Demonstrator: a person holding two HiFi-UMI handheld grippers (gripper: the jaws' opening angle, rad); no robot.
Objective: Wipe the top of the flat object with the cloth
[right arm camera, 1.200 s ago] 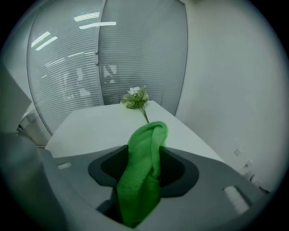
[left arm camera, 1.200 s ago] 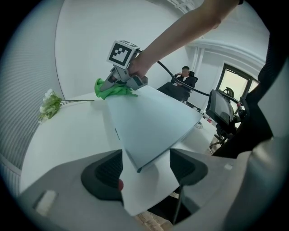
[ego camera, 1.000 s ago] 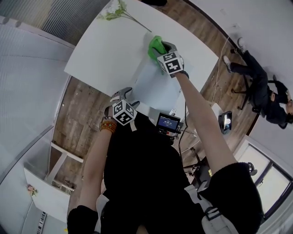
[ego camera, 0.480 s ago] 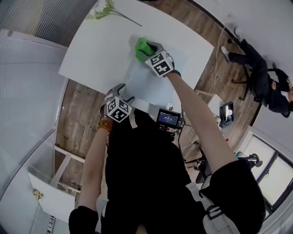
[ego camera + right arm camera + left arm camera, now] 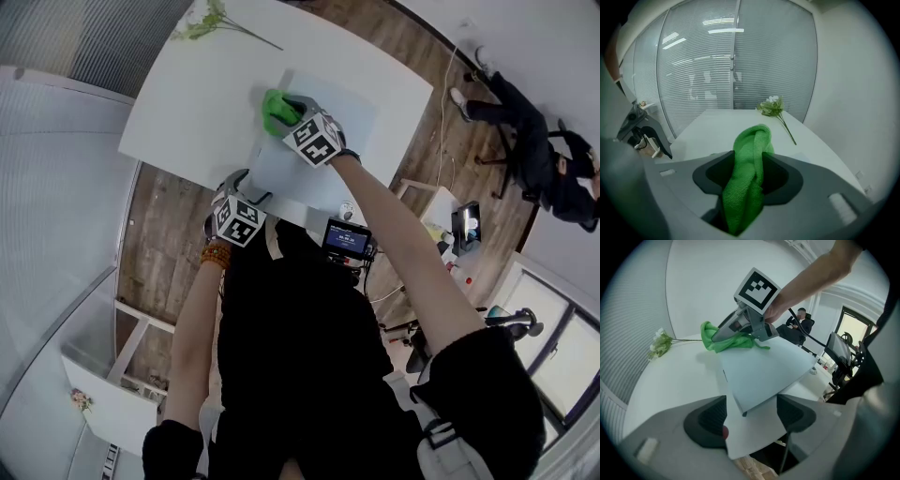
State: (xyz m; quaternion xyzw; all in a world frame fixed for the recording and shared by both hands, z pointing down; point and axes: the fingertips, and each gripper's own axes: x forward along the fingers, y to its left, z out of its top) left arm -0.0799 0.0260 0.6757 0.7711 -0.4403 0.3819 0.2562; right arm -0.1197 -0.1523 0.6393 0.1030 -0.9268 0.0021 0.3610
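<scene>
The right gripper (image 5: 289, 111) is clamping the green cloth (image 5: 749, 154), its jaws having just been closing further, at the flat object's (image 5: 764, 371) far edge. The left gripper (image 5: 751, 416) is staying released, jaws apart, at the object's near corner.

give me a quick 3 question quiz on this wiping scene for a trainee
1. Which does the right gripper hold? a) a sponge b) the green cloth c) nothing
2. True or false: the left gripper also grips the cloth.
3. Fill in: the flower sprig lies on the white ____, not on the flat board.
Key:
1. b. Its jaws have just been closing further, with the cloth between them.
2. False. It sits at the near corner of the table, away from the cloth.
3. table
</scene>
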